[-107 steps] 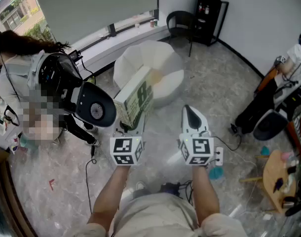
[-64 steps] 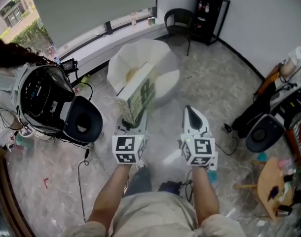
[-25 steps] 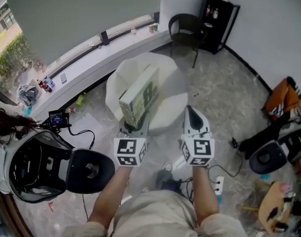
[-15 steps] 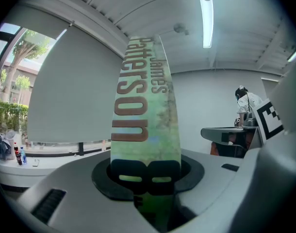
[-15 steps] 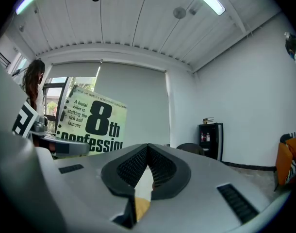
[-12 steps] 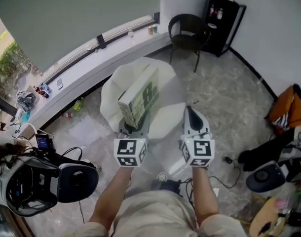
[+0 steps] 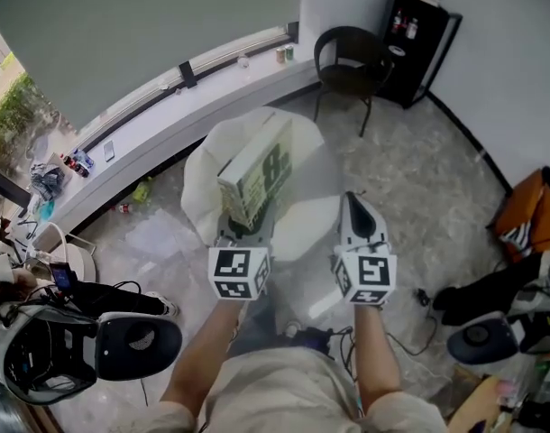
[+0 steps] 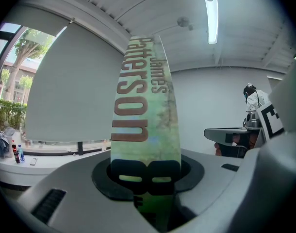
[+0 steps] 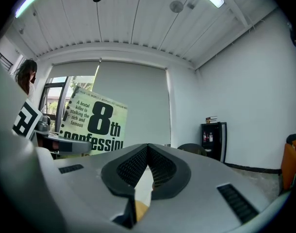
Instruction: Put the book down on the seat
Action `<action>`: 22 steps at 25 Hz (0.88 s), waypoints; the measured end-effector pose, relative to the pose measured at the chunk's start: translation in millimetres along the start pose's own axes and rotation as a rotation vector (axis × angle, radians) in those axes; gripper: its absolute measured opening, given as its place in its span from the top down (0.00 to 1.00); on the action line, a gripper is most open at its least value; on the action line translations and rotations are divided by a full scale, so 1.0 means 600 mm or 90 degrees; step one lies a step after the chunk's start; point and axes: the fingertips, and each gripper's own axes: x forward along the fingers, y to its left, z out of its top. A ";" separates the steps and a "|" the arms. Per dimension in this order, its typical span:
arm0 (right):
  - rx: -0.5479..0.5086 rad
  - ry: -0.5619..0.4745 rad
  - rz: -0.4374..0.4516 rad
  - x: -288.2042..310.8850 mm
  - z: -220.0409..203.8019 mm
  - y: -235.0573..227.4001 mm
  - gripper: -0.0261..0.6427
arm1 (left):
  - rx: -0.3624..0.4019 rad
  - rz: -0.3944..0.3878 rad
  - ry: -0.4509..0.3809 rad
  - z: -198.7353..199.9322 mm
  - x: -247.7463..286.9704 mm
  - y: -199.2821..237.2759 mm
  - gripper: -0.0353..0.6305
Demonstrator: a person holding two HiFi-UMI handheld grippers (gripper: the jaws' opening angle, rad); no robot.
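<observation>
A pale green paperback book (image 7: 260,169) stands upright on its lower edge in my left gripper (image 7: 248,225), which is shut on it. In the left gripper view its spine (image 8: 145,125) rises straight up out of the jaws. The book hangs above the white round seat (image 7: 203,174), which lies just ahead of both grippers. My right gripper (image 7: 351,200) is level beside it on the right, shut, its tips touching with nothing between them. The right gripper view shows the book's cover (image 9: 92,123) off to the left of that gripper (image 9: 148,149).
A black chair (image 7: 352,61) and a black cabinet (image 7: 424,25) stand behind the seat by the white wall. A long window ledge (image 7: 167,88) curves along the left. A black machine (image 7: 122,345) lies on the floor at lower left, and an orange bag (image 7: 532,210) with cables at right.
The person has walked toward the white seat, which now lies closer under the book. The black machine has slid to the lower left of the view. Both grippers keep their pose and grip.
</observation>
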 end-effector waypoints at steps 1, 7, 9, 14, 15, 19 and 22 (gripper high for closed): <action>-0.001 0.004 0.000 0.007 -0.001 0.000 0.96 | 0.000 -0.001 0.000 0.001 0.007 0.004 0.69; -0.007 -0.001 -0.006 0.069 0.002 -0.004 0.96 | -0.008 -0.010 -0.006 0.006 0.057 0.039 0.69; -0.010 0.009 -0.008 0.091 -0.007 -0.009 0.96 | -0.013 -0.012 -0.002 0.002 0.079 0.051 0.69; -0.008 0.018 -0.010 0.147 -0.027 -0.025 0.96 | -0.027 -0.019 0.007 -0.013 0.133 0.071 0.69; -0.010 0.020 -0.010 0.160 -0.029 -0.025 0.96 | -0.031 -0.022 0.009 -0.017 0.145 0.077 0.69; -0.013 0.028 -0.009 0.243 -0.023 0.005 0.96 | -0.043 -0.034 0.024 -0.019 0.199 0.143 0.69; -0.017 0.047 -0.016 0.291 -0.033 0.018 0.96 | -0.052 -0.043 0.036 -0.027 0.235 0.182 0.69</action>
